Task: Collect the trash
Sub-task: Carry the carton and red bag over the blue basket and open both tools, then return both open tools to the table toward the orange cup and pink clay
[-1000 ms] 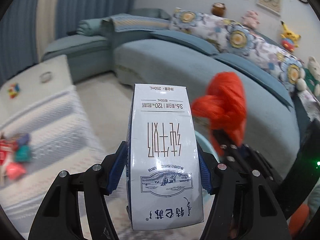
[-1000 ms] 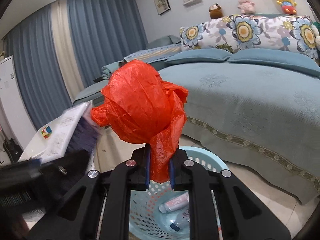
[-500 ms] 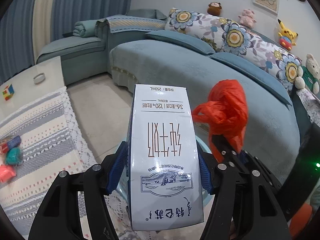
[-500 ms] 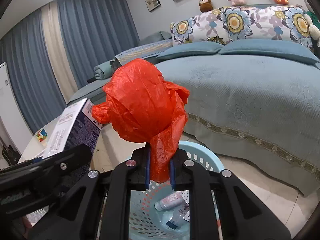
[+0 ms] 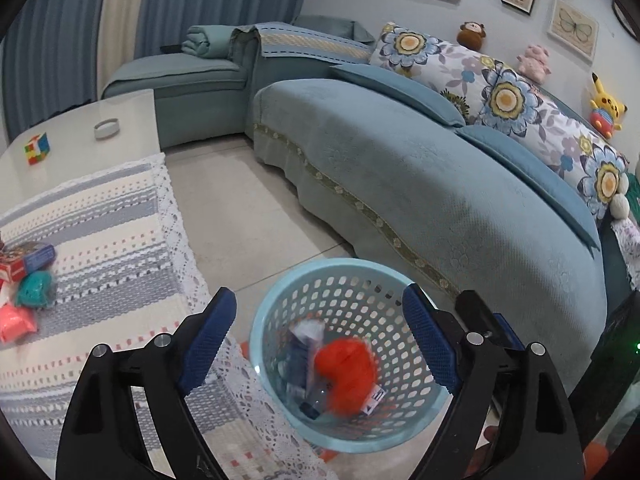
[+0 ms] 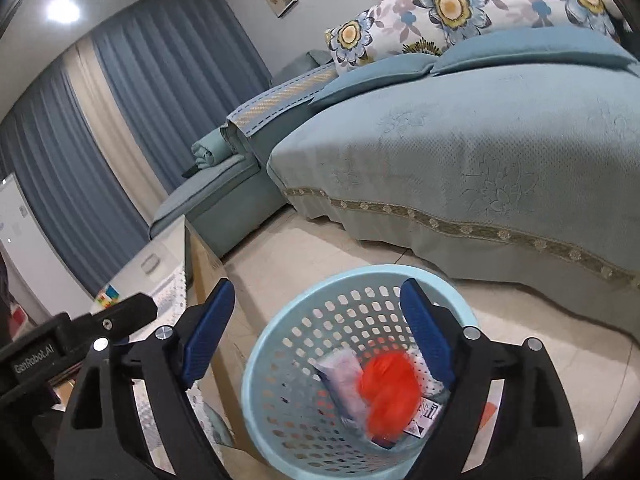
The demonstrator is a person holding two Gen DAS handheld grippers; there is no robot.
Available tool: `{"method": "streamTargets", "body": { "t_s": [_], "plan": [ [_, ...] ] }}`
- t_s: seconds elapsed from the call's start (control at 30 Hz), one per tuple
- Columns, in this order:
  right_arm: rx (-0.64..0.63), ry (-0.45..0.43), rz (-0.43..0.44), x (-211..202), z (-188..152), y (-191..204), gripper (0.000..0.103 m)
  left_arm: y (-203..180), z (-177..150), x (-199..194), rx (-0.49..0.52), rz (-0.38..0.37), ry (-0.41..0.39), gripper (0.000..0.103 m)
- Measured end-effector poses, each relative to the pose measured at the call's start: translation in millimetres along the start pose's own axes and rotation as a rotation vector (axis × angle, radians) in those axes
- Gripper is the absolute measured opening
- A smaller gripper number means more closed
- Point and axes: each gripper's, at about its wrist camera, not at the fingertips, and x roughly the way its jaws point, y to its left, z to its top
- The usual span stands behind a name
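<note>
A light blue perforated basket stands on the tile floor beside the table; it also shows in the right wrist view. Inside it lie a blurred red plastic bag and the white-and-blue milk carton, among other trash. My left gripper is open and empty above the basket. My right gripper is open and empty above it too. Part of the right gripper shows in the left wrist view.
A table with a striped lace cloth stands left of the basket, with small packets, a Rubik's cube and a ring. A blue sofa with floral cushions runs behind the basket.
Both grippers opened. The milk carton dropped from the left one and the red bag from the right one into the basket. Both views now tilt down at the basket.
</note>
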Motion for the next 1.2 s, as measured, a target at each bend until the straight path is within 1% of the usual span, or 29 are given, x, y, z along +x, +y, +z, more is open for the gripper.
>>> {"method": "streamTargets", "body": {
  "t_s": [0.1, 0.23, 0.33, 0.37, 0.43, 0.47, 0.5, 0.53, 0.6, 0.63, 0.67, 0.7, 0.77, 0.83, 0.9, 1.0, 1.07, 1.13, 1.2],
  "plan": [
    [0.0, -0.017, 0.011, -5.2, 2.3, 1.2, 0.083, 3.9, -0.5, -5.8, -0.003, -0.002, -0.005, 0.083],
    [-0.03, -0.036, 0.038, -11.4, 6.2, 13.8, 0.086, 22.0, 3.4, -26.7, -0.016, 0.011, -0.041, 0.083],
    [-0.067, -0.03, 0.083, -14.3, 4.7, 34.5, 0.092, 47.3, 7.3, -49.2, -0.032, 0.064, -0.075, 0.083],
    [-0.098, -0.024, 0.113, -15.0, 2.9, 47.7, 0.093, 57.8, 8.1, -56.8, -0.044, 0.082, -0.085, 0.083],
    [-0.15, -0.006, 0.159, -16.5, -0.8, 67.6, 0.095, 86.3, 10.2, -75.0, -0.071, 0.139, -0.106, 0.083],
    [-0.195, 0.007, 0.197, -17.2, -4.1, 83.6, 0.095, 100.0, 10.8, -83.9, -0.078, 0.171, -0.117, 0.083],
    [-0.235, 0.019, 0.234, -18.2, -7.8, 98.6, 0.095, 120.8, 10.5, -96.6, -0.086, 0.223, -0.13, 0.083],
    [-0.286, 0.034, 0.279, -19.9, -13.1, 117.8, 0.095, 133.7, 11.2, -104.7, -0.095, 0.255, -0.138, 0.083],
    [-0.351, 0.054, 0.336, -22.4, -22.4, 144.4, 0.095, 176.0, 5.4, -129.2, -0.137, 0.345, -0.162, 0.084],
    [-0.383, 0.067, 0.356, -23.2, -27.8, 157.5, 0.095, 191.1, 2.7, -137.6, -0.157, 0.376, -0.168, 0.084],
    [-0.427, 0.084, 0.375, -24.0, -35.6, 174.8, 0.095, 212.5, -2.7, -147.3, -0.189, 0.411, -0.17, 0.085],
    [-0.459, 0.094, 0.387, -24.5, -41.6, 187.1, 0.095, 226.7, -5.9, -152.8, -0.211, 0.428, -0.165, 0.085],
    [-0.523, 0.126, 0.421, -26.6, -59.6, 214.7, 0.095, 263.5, -21.8, -163.2, -0.261, 0.483, -0.141, 0.085],
    [-0.56, 0.165, 0.457, -26.5, -73.9, 235.4, 0.095, 288.2, -40.1, -168.5, -0.281, 0.516, -0.124, 0.085],
    [-0.583, 0.206, 0.51, -26.1, -89.9, 257.4, 0.095, 308.6, -61.2, -168.0, -0.289, 0.544, -0.096, 0.085],
    [-0.613, 0.254, 0.552, -19.7, -110.9, 286.0, 0.095, 320.3, -76.9, -163.7, -0.284, 0.561, -0.072, 0.085],
    [-0.625, 0.29, 0.541, -11.6, -126.3, 300.6, 0.095, 324.0, -82.3, -158.7, -0.284, 0.556, -0.061, 0.085],
    [-0.634, 0.323, 0.523, -0.4, -139.0, 309.0, 0.095, 325.0, -82.1, -151.3, -0.272, 0.57, -0.056, 0.085],
    [-0.676, 0.344, 0.491, 12.7, -153.7, 320.6, 0.095, 326.0, -81.1, -143.9, -0.26, 0.583, -0.05, 0.085]
  ]
}}
